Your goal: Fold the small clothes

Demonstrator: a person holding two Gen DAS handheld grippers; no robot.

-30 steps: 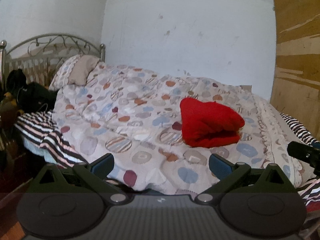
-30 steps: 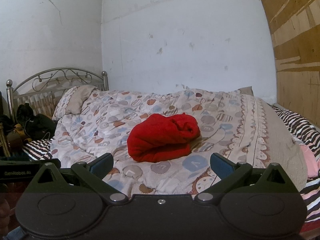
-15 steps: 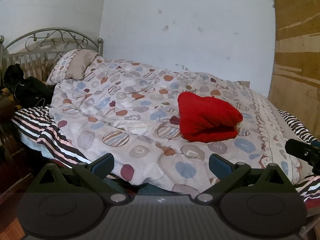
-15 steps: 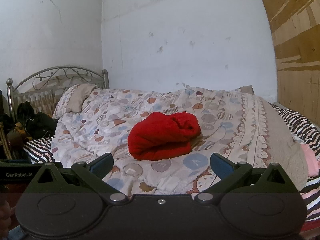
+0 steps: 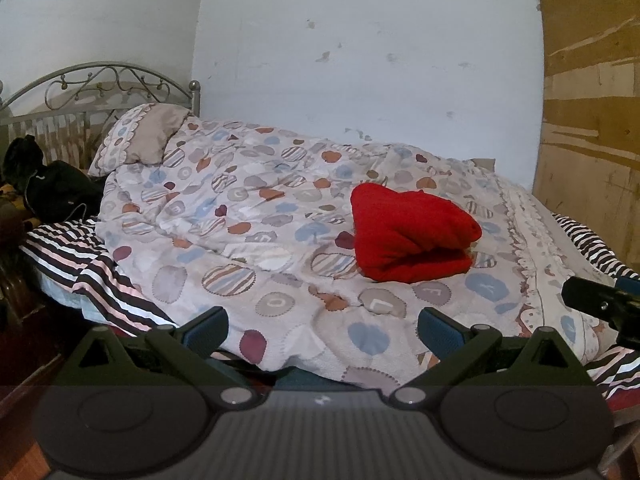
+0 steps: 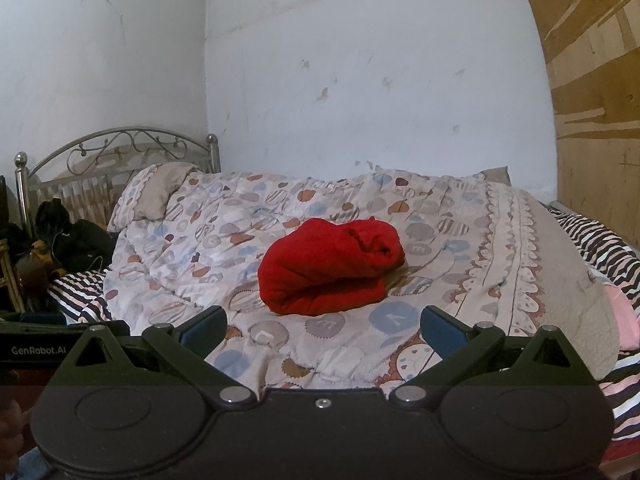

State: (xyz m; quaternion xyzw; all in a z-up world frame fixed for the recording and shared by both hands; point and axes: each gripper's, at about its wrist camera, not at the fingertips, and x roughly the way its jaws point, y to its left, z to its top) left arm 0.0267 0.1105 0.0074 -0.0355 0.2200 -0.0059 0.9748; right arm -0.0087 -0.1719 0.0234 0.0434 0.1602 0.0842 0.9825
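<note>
A red garment (image 5: 408, 236) lies folded in a thick bundle on the patterned quilt (image 5: 248, 232), right of the bed's middle. It also shows in the right wrist view (image 6: 328, 272), lying centred ahead. My left gripper (image 5: 322, 326) is open and empty, held back over the bed's near edge, well short of the garment. My right gripper (image 6: 322, 328) is open and empty too, near the front edge of the quilt (image 6: 440, 232). The right gripper's body (image 5: 600, 304) shows at the right edge of the left wrist view.
A metal headboard (image 5: 100, 88) and a pillow (image 5: 144, 136) stand at the far left. Dark clothes (image 5: 52, 188) lie beside them. A striped sheet (image 5: 92, 272) hangs off the left side. A plywood board (image 5: 588, 100) leans at the right. A white wall rises behind the bed.
Both grippers have drawn back and risen slightly, so the bed and the red garment sit a little farther off. The garment has not moved. Both jaws stay open.
</note>
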